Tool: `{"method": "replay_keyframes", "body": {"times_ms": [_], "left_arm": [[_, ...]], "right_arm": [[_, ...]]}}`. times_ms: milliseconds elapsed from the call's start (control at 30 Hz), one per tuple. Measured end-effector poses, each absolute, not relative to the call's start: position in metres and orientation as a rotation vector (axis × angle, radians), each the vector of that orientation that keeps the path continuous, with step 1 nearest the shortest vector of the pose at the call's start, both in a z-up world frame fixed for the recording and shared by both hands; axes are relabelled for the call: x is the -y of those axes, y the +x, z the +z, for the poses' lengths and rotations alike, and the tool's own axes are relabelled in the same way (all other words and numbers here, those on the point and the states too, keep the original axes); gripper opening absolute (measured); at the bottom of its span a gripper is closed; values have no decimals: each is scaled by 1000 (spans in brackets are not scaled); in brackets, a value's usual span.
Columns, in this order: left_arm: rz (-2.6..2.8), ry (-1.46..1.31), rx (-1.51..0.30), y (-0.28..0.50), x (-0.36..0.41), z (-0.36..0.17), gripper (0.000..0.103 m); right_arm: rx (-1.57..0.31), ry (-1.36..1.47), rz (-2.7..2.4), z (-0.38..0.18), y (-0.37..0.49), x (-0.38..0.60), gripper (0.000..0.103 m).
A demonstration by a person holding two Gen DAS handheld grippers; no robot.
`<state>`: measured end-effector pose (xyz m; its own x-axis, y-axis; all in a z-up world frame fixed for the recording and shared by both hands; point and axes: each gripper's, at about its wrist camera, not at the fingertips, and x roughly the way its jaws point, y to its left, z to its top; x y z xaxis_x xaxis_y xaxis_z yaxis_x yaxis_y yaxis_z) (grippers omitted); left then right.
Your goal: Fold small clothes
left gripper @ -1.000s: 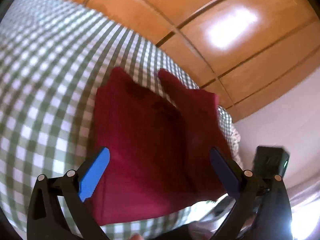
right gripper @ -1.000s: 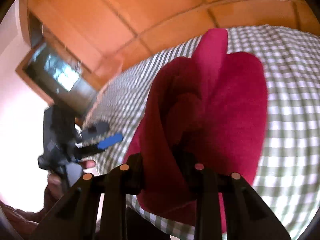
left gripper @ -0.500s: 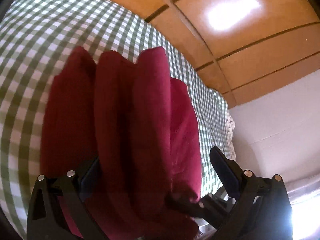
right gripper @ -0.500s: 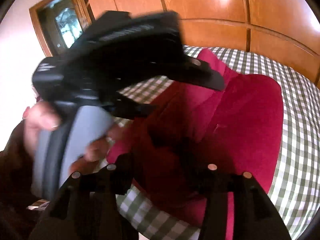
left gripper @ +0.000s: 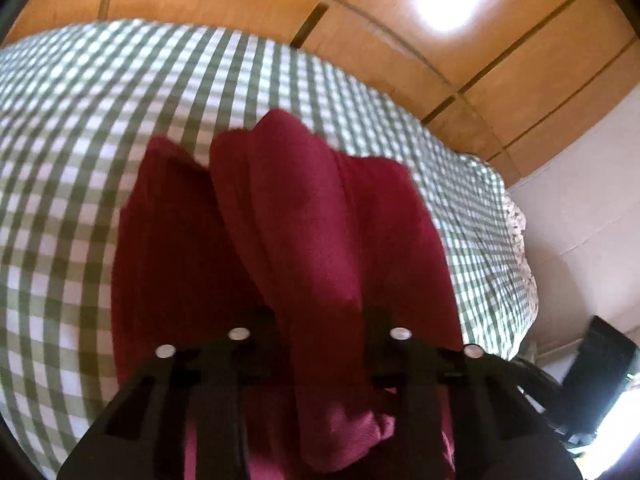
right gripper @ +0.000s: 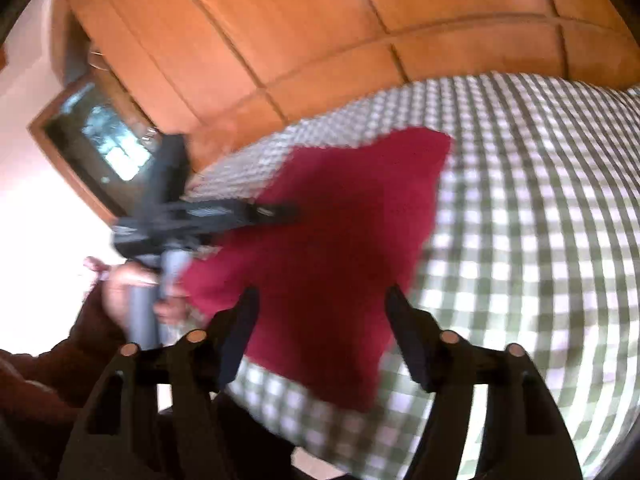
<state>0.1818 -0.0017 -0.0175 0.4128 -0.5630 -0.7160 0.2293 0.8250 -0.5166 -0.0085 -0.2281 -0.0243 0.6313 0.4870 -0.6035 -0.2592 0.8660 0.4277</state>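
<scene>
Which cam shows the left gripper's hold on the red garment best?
Left wrist: the left gripper has its jaws closing on a raised fold of the red garment. Right wrist shows that gripper only blurred, from the side, over the cloth.

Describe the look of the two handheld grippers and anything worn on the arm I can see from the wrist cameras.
Both grippers are black plastic linkage frames with round silver or copper-toned rivets at the joints. The right gripper ends in dark tapered fingers. The left gripper appears blurred in the right wrist view, on a grey handle. The left hand emerges from a dark maroon sleeve. No cables or markings are discernible.
</scene>
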Motion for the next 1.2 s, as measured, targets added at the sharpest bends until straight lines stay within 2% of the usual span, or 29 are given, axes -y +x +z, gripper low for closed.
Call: {"method": "replay_keyframes", "body": {"times_ms": [233,367,433,467,600,667,767,867,1000,1100,1200], "left_arm": [[-517,-283,-883,164,-27,26,24],[-433,-241,-923,160,-53,10,24],[-359,-227,-998,164,-63,-15,28],[-321,-221,-1030,166,-66,-29,34],[-275,-253,-1003,156,-83,-30,49],[-239,-254,-985,152,-87,-22,50],[-189,-249,-893,137,-93,8,50],[-241,-273,-802,126,-92,30,50],[-285,-267,-775,131,-74,35,50],[-314,-257,-784,137,-53,25,50],[-310,-211,-810,136,-42,9,50]], "right_arm": [[-804,204,556,-28,-7,176,59],[-847,155,591,-42,-6,142,60],[-870,99,580,-49,-7,127,60],[-879,72,574,-52,-7,120,60],[-892,-9,560,-60,-5,99,69],[-894,-14,576,-57,-8,99,73],[-902,31,642,-49,-6,104,74],[-868,165,708,-26,-4,128,72],[-776,314,594,4,10,178,71],[-759,347,471,11,36,191,57],[-771,381,435,10,69,186,54]]}}
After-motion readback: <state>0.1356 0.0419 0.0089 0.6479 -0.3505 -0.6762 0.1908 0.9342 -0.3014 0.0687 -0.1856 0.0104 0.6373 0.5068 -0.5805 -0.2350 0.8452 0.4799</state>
